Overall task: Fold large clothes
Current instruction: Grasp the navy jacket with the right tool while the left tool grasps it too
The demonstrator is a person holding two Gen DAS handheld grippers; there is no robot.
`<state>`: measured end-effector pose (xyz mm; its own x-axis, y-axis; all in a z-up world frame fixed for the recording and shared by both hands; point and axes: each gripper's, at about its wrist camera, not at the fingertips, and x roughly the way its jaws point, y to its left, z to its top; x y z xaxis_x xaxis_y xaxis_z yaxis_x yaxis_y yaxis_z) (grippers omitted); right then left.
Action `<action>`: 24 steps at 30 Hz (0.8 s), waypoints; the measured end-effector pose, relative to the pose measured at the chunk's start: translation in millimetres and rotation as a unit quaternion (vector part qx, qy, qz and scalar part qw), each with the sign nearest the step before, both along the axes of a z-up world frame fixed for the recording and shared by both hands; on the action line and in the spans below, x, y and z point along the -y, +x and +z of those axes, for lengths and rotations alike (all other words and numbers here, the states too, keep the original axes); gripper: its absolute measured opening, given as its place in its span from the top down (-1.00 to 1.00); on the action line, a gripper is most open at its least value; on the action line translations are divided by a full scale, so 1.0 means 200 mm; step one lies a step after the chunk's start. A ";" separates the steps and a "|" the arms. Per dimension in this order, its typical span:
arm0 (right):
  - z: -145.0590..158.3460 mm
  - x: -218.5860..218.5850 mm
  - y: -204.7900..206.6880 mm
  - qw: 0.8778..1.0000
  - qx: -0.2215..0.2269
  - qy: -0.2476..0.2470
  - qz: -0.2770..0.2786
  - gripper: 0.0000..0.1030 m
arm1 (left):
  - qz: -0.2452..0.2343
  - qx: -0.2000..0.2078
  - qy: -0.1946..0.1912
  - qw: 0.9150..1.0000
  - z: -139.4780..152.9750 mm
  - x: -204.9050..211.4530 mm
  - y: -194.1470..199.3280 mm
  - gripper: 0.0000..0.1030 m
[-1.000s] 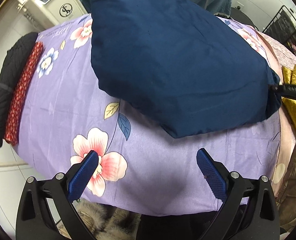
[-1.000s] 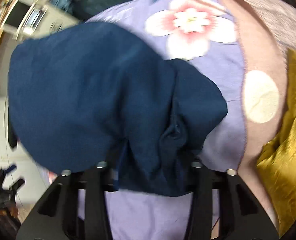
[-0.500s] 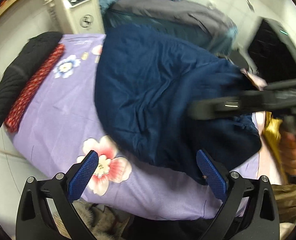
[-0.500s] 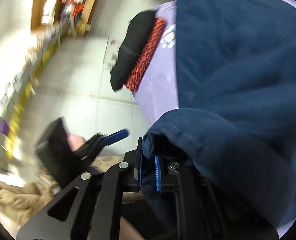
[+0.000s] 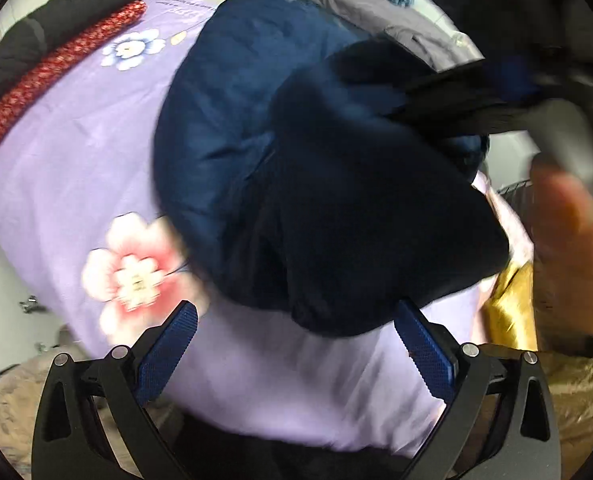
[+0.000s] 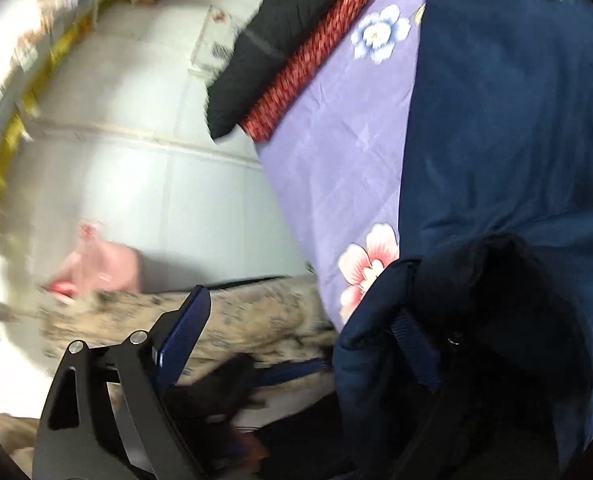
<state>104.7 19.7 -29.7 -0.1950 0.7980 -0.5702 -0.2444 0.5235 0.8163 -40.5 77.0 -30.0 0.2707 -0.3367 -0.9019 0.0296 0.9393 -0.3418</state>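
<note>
Nearest, the left gripper hangs over the front edge of the purple flowered sheet, jaws spread wide, nothing between them. Just past its fingertips lies the navy garment, one side flopped over onto itself in a thick lump, the rest spread flat toward the back of the table.

The right gripper is at that folded-over edge. Its jaws are opening; the left finger stands clear in the air, the other is hidden behind the navy cloth, so I cannot tell if fabric is caught on it. The person's hand on its handle is blurred.

Farther off, a black knit and a red patterned roll sit at the far left edge. Gold cloth lies on the right.

Risks, as I judge: the fold looks bunched, not flat, so it may slide back open once let go. If cloth snags on the hidden finger, pulling away would drag the fold apart. The lump sits near the front edge and could slip off.
</note>
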 end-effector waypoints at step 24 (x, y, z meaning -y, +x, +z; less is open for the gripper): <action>0.71 0.71 -0.20 0.949 0.154 0.216 -0.168 0.89 | -0.085 0.206 0.029 0.974 0.76 0.15 0.14 0.74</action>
